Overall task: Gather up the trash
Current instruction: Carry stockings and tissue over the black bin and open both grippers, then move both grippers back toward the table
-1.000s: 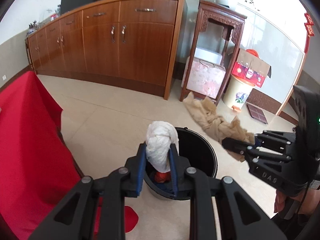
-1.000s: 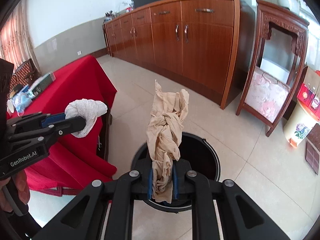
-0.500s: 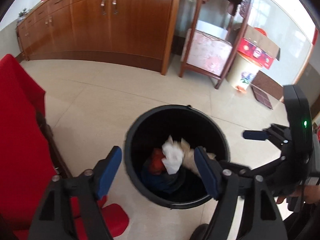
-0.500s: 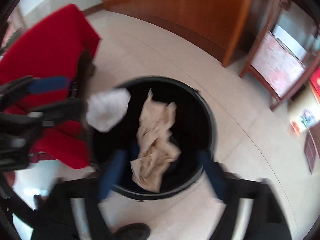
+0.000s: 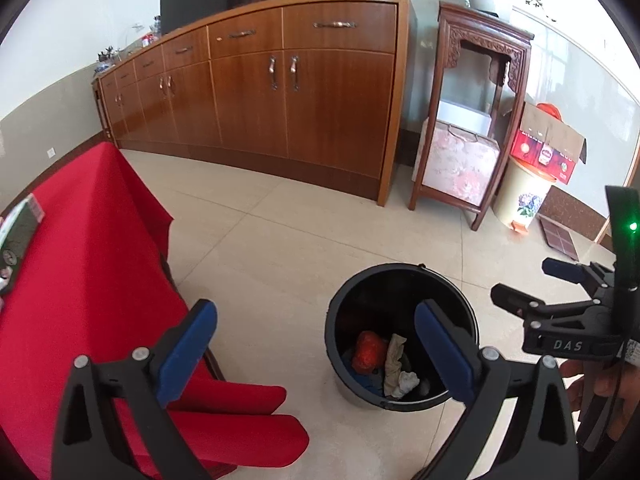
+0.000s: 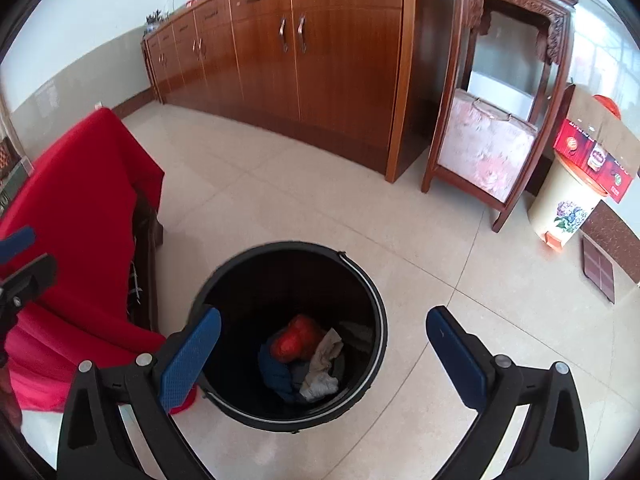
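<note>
Both grippers hang over the black bucket on the tiled floor, and both have just been opening: the left gripper has its 2 blue-padded fingers spread wide with nothing between them, and the right gripper shows the same, fingers far apart and empty. Down in the bucket the trash sits in a heap: a beige cloth lying against a red lump, a crumpled white wad beside it, and something dark blue underneath. From the left wrist view the bucket sits right of centre, partly behind the left gripper's right finger, while the right gripper juts in from the right edge with a hand wrapped around its handle and a green light glowing on its body. To the left of the bucket stands a desk draped in a red cloth that hangs down to the floor. Behind, a long wooden cabinet runs along the wall, a carved wooden stand beside it holds a pink floral box, and a cream floral bin carries a red cardboard box on top.
</note>
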`<state>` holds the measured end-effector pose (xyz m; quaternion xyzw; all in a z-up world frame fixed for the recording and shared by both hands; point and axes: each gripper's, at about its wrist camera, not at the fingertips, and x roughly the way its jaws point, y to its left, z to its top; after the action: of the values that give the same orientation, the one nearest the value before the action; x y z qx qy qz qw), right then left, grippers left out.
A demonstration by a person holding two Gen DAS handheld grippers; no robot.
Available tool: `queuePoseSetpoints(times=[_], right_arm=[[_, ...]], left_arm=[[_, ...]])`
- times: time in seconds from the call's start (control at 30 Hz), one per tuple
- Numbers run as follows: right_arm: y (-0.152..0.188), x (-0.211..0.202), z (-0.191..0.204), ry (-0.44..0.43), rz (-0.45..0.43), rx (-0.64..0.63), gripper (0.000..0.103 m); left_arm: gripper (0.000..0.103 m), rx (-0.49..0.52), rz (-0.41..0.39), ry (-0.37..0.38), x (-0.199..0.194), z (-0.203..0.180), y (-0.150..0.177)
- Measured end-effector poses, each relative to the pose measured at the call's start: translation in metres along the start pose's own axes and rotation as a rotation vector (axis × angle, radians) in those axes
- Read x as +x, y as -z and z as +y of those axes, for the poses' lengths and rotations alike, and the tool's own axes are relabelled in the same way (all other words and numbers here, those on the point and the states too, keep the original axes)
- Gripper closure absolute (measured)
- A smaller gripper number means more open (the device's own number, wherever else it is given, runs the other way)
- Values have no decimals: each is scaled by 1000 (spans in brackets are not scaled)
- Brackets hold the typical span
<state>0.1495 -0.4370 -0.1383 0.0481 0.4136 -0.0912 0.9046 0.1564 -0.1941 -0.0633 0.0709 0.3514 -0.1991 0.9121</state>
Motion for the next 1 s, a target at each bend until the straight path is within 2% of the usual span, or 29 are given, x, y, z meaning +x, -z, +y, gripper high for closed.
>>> queuePoseSetpoints(times=[0.27,0.63,0.7,0.83,1.0], right_arm=[[-7,-45,44,-39,-96,-25,0],[-5,-95,119,-131,-166,-78,0],[-7,-104,137,-171,-183,-90,0],[-11,-116,174,-248,-191,-119,0],[-13,-123,225,-281,-171,-222,0]], left_arm=[[3,-27,-47,-62,-25,16,2],[3,-107,-109,-144,-82,72,16],[3,-123,-114,-159,-93,85,21],[3,-162,-125,-216,-111,109,36],[3,-233,-140,-310,-138,151,56]])
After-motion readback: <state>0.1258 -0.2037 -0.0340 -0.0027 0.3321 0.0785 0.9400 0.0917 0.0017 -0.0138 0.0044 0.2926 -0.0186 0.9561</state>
